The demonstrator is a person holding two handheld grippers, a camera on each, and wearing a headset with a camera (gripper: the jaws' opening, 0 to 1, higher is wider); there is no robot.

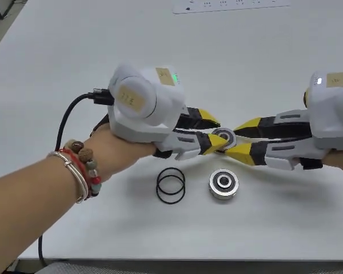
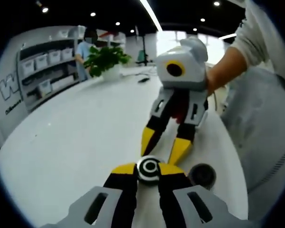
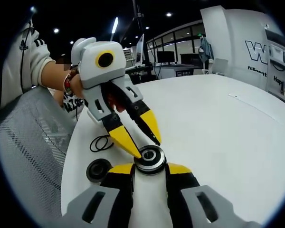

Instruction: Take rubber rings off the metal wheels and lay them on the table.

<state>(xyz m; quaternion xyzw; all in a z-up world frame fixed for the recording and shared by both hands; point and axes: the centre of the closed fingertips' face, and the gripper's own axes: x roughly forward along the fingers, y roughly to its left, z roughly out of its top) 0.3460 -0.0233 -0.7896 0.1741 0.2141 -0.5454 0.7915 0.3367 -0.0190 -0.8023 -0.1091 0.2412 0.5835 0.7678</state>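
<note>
Fingers (image 1: 207,118) of left gripper (image 1: 219,135) and right gripper (image 1: 236,138) tip-to-tip, clasping metal wheel (image 1: 223,137)

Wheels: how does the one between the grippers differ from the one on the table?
The held wheel is off the table, gripped between the left gripper and right gripper; the table wheel lies free. The held wheel is tilted; the table wheel lies flat, face up, beside two loose rings. Both are round metal wheels with a dark centre.
</note>
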